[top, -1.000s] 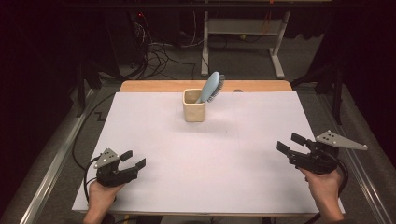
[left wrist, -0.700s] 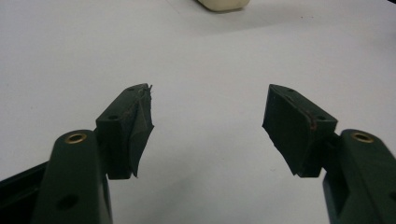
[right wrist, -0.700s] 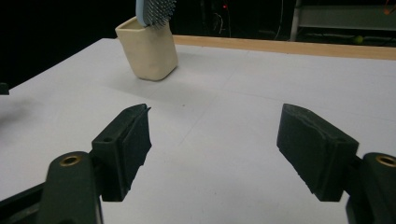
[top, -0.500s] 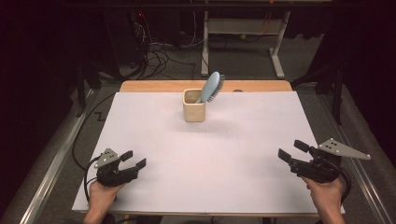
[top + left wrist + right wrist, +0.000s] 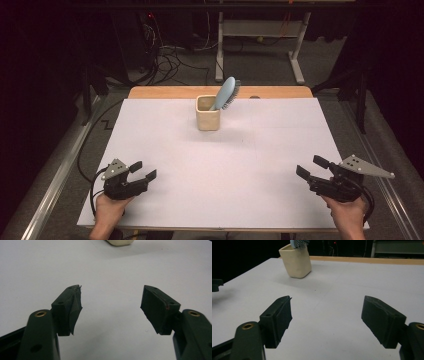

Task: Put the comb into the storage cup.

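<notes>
Left gripper: we hold the left gripper near the front left corner of the white table sheet, fingers spread wide with bare sheet between them.
Right gripper: we hold the right gripper near the front right corner, its fingers spread with nothing between them; its jaws have just been opening.
Cup: the cream cup stands well ahead of both sets of fingertips, toward the far middle of the sheet; from the right gripper view it sits ahead and to the left of the fingers.
Brush: the blue hairbrush stands handle-down in the cup, its head leaning out over the rim toward our right.
Edges: the sheet's front edge lies just behind both grippers; its left edge is close outside the left fingers, its right edge close outside the right ones; the wooden strip runs along the far edge behind the cup.
Open room: between our fingertips and the cup we see bare sheet.
Change: the right gripper sits a little nearer the front edge than a second ago; the left gripper, cup and brush lie as they did.
</notes>
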{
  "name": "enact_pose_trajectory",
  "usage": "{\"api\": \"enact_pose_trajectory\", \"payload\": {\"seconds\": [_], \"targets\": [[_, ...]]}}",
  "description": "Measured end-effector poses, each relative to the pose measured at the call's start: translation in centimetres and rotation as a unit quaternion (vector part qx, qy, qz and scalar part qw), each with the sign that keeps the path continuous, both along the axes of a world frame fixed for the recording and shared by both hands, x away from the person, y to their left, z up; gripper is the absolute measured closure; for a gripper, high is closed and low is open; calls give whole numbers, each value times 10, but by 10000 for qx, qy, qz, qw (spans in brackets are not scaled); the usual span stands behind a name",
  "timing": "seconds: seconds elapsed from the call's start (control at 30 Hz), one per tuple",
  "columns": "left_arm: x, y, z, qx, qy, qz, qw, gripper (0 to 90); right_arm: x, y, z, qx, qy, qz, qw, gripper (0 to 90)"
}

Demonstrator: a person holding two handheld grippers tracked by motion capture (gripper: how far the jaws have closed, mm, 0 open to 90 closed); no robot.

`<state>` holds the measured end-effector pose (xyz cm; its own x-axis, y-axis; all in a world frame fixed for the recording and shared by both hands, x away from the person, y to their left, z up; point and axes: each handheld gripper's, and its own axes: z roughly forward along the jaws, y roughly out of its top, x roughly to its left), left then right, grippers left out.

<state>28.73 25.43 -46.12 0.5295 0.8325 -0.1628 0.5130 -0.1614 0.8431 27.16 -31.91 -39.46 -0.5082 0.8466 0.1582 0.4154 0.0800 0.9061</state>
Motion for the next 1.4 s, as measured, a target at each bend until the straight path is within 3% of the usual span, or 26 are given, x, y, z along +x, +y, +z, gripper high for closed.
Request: {"api": "enact_pose_trajectory", "payload": {"seconds": [1.07,1.4], "targets": [[-1,0,0,10,-14,3,10000,334,-11,-4,-26,-22,63,-141,9999,254],[-1,0,0,18,-16,3,10000,334,-12,-15,-37,23,88,-448,9990,255]]}}
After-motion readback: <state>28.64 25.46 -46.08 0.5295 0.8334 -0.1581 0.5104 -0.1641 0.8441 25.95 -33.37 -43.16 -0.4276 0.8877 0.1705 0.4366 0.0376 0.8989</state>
